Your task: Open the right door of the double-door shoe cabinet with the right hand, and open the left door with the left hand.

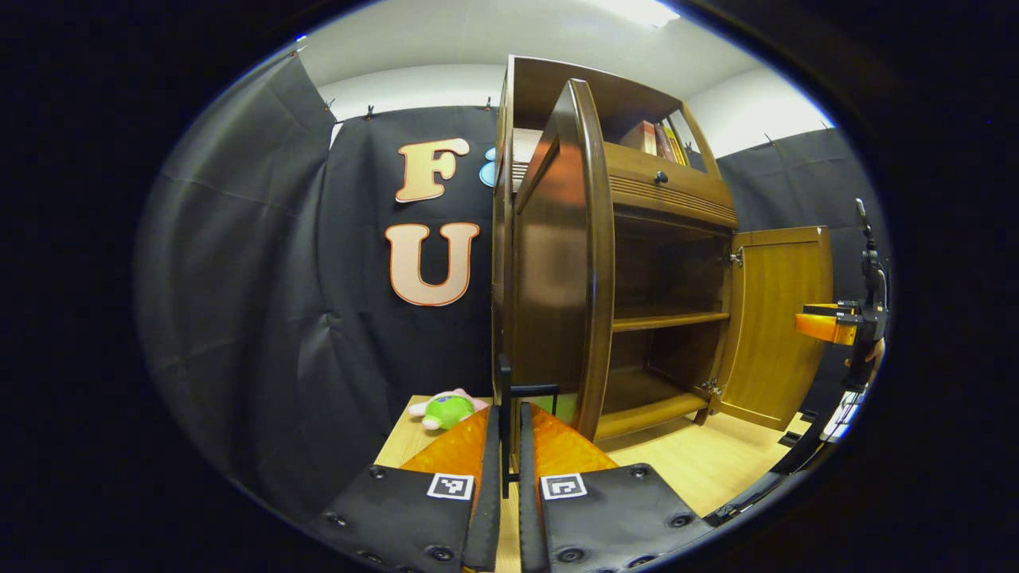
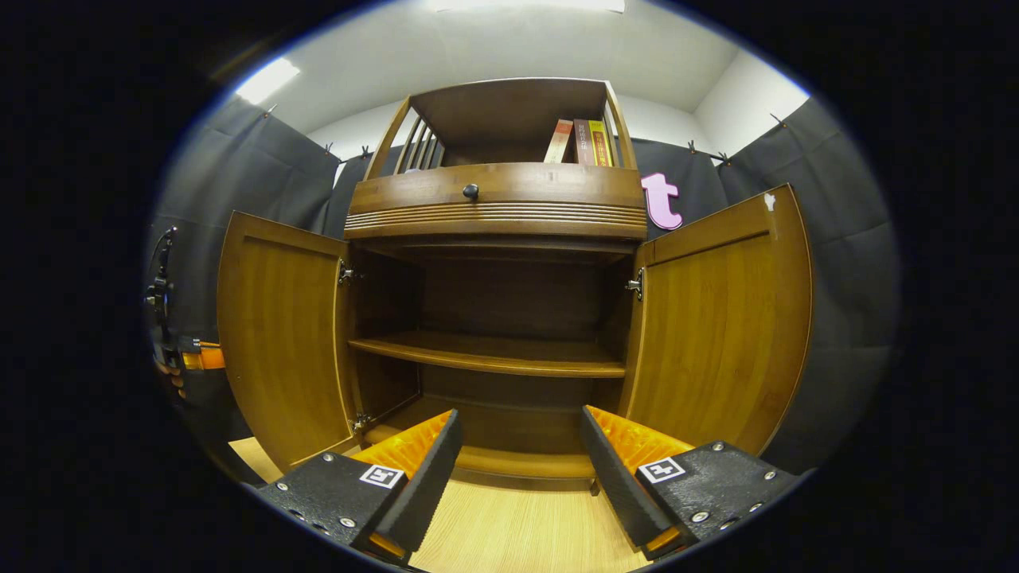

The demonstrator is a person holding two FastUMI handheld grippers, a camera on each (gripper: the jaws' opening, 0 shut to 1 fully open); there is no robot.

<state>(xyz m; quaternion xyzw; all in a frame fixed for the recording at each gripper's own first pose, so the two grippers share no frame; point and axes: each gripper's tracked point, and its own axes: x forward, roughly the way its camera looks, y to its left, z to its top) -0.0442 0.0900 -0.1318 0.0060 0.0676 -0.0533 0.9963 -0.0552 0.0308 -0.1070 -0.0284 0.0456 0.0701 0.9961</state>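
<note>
Right gripper view is looking straight into the shoe cabinet (image 2: pixel 495 239), and both doors are standing wide open: the left door (image 2: pixel 279 342) is swung out to one side and the right door (image 2: pixel 716 334) to the other, showing a bare middle shelf (image 2: pixel 489 354) and the dark lower compartment. The right gripper (image 2: pixel 521 454) is hanging in front of the opening with its fingers spread well apart, touching nothing. At the far left edge the other tool, and a bit of the hand holding it, is sitting just beside the left door's outer edge.

Left gripper view is showing that door edge-on, close in front of the camera. The left gripper (image 1: pixel 510 414) is having its fingers nearly pressed together around a thin black handle (image 1: pixel 527 390) that is running between them — whether both fingers are actually pressing on it I cannot tell. A small green plush toy (image 1: pixel 447 409) is lying on the wooden floor (image 1: pixel 700 469) just left of the tool.

Judging from this, the opening itself is looking finished on both sides — what seems left is releasing the left handle and drawing that hand away.
</note>
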